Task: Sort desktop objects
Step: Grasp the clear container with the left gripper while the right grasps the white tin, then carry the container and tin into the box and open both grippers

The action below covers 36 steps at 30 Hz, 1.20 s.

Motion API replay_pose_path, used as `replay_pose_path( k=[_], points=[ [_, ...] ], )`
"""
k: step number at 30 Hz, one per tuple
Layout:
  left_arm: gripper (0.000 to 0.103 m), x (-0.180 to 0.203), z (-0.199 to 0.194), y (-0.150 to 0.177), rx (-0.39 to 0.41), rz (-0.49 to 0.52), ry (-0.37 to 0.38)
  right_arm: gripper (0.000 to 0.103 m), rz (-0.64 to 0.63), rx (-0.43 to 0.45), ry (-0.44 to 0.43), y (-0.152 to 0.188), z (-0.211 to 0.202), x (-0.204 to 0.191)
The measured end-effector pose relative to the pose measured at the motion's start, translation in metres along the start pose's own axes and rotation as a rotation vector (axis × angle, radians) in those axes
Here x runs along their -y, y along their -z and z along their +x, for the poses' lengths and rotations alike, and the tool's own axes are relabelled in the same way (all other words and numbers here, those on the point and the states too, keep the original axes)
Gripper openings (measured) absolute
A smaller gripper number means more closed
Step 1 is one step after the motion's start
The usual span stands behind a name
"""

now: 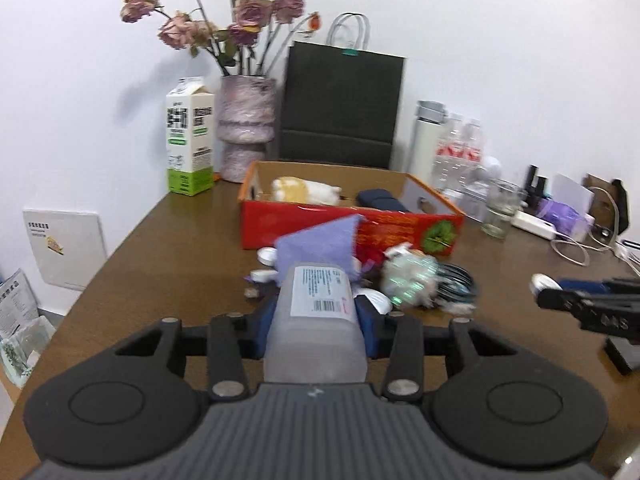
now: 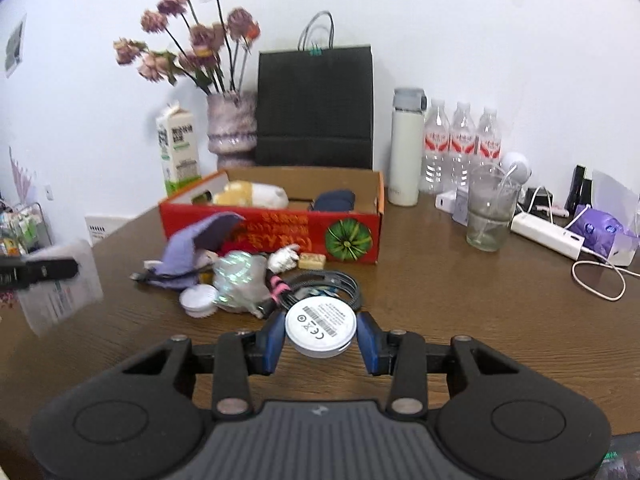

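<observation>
Both hands are loaded, so the step in hand looks like carrying picked items toward the red cardboard box with the green melon print [image 2: 280, 232]. The left gripper [image 1: 316, 320] has its blue pads closed against a frosted translucent plastic bottle with a white barcode label [image 1: 318, 320], held above the brown wooden table [image 1: 160, 264]. The right gripper [image 2: 320, 338] is clamped on a round white puck with printed markings [image 2: 321, 326], just in front of the pile of purple cloth, cables and wrappers [image 2: 240, 276]. Next, each item needs lifting over the box's front wall before letting go
</observation>
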State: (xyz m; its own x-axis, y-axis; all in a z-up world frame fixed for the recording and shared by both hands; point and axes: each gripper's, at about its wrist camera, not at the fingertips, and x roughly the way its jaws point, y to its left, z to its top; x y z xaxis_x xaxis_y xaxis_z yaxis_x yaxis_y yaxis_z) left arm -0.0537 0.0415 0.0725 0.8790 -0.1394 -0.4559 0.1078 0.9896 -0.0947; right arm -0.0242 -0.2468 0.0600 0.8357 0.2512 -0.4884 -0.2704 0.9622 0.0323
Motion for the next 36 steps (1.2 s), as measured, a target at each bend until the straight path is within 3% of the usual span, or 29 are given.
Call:
replay_pose_path(
  k=[6, 11, 16, 18, 21, 25, 29, 32, 36],
  points=[
    [0.043, 0.019, -0.022, 0.000, 0.068, 0.034, 0.018, 0.038, -0.013, 0.084, 0.009, 0.004, -0.022, -0.015],
    [0.043, 0.021, -0.023, -0.018, 0.127, 0.028, 0.051, 0.038, -0.016, 0.127, -0.001, -0.002, -0.035, -0.013],
    [0.043, 0.011, -0.006, -0.044, 0.112, 0.005, -0.017, 0.038, 0.004, 0.117, 0.012, -0.018, -0.030, -0.004],
    [0.043, 0.007, -0.003, -0.057, 0.090, 0.005, -0.069, 0.038, -0.026, 0.134, 0.056, -0.030, -0.031, -0.005],
    [0.043, -0.004, 0.003, -0.070, 0.085, -0.011, -0.079, 0.038, -0.076, 0.117, 0.114, -0.050, -0.031, -0.007],
    [0.043, -0.003, 0.054, -0.101, 0.086, 0.012, -0.034, 0.038, -0.030, 0.123, 0.094, -0.072, -0.007, 0.006],
    [0.043, 0.003, 0.121, -0.142, 0.038, 0.051, 0.055, 0.038, 0.023, 0.093, 0.021, -0.107, 0.056, 0.020],
    [0.043, 0.006, 0.185, -0.171, -0.069, 0.032, 0.125, 0.038, 0.017, 0.026, -0.033, -0.139, 0.118, 0.023],
    [0.043, 0.020, 0.274, -0.193, -0.178, 0.023, 0.109, 0.038, 0.039, -0.113, -0.026, -0.175, 0.212, 0.026]
  ],
)
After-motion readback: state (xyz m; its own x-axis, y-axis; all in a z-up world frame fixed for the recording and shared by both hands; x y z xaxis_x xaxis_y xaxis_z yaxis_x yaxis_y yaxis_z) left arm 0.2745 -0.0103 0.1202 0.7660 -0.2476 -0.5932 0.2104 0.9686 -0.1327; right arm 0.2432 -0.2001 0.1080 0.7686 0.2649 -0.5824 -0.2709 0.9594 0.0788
